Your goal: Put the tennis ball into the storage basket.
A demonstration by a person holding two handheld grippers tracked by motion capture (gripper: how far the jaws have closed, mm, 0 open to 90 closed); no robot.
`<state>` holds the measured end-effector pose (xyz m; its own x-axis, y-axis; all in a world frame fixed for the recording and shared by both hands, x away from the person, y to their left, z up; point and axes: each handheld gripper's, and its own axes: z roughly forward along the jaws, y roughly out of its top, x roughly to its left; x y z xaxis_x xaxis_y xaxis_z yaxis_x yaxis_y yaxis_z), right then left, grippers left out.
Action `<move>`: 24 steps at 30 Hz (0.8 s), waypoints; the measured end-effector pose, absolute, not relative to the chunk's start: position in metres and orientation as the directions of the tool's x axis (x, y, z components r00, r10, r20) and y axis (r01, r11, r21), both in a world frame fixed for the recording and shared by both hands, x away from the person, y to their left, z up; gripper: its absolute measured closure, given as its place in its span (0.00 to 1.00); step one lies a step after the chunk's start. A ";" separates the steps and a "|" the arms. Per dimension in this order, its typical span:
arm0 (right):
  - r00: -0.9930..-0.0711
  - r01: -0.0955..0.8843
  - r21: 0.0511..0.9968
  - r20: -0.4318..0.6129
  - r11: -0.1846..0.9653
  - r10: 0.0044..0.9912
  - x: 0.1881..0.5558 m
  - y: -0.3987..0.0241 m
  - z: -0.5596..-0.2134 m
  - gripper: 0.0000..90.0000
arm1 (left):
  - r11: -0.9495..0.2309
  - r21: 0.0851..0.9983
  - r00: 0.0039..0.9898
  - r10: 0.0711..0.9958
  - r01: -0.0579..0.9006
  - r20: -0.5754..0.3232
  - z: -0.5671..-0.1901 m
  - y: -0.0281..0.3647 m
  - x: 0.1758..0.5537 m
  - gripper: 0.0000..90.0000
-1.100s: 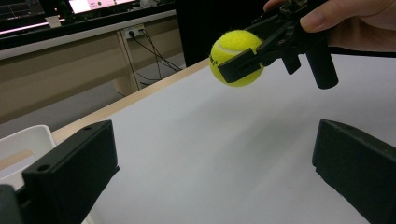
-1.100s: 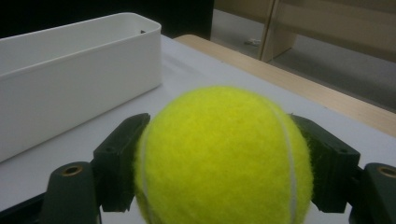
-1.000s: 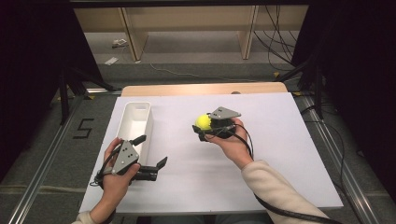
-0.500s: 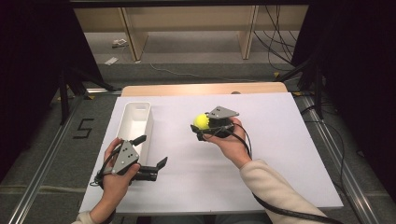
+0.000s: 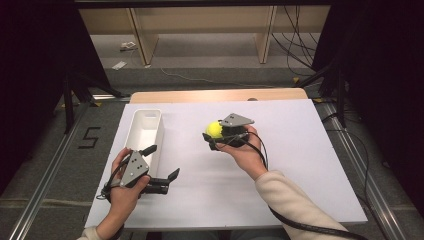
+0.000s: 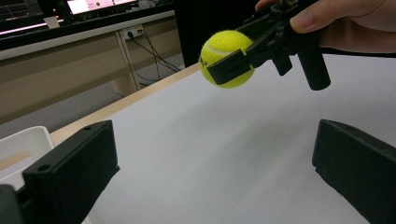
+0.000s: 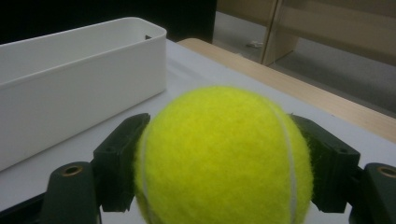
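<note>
White bin (image 5: 145,131) (interior unclear); ball (image 5: 214,130) clamped outside.

The left hand (image 5: 122,187) comes in from the bottom left of the high view and holds the left gripper (image 5: 161,167) low over the surface, its jaws set wide apart and pointing toward the person's right. The right forearm (image 5: 295,207), in a light sleeve, reaches in from the bottom right; the right hand (image 5: 245,152) wraps the right gripper (image 5: 214,134) and holds it raised above the surface, pointing left. Its jaws are pressed against both sides of a tennis ball (image 7: 224,156), gripping it between them.
</note>
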<state>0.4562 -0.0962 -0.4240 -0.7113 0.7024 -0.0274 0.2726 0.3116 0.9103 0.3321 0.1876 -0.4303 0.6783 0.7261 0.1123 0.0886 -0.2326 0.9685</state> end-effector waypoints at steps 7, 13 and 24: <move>-0.716 0.270 0.910 -0.030 0.316 0.697 0.456 -0.094 -0.423 0.29 | -0.234 0.968 0.679 0.725 0.088 0.113 -0.430 0.188 0.332 0.00; -0.718 0.268 0.911 -0.029 0.314 0.696 0.456 -0.092 -0.423 0.29 | -0.234 0.968 0.679 0.725 0.089 0.113 -0.430 0.188 0.332 0.00; -0.718 0.265 0.912 -0.031 0.314 0.695 0.456 -0.090 -0.422 0.29 | -0.234 0.968 0.681 0.724 0.088 0.113 -0.430 0.187 0.332 0.00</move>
<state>0.4557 -0.0896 -0.4224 -0.7185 0.6949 -0.0312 0.2646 0.3144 0.9117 0.3320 0.1875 -0.4305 0.6805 0.7240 0.1127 0.0884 -0.2338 0.9683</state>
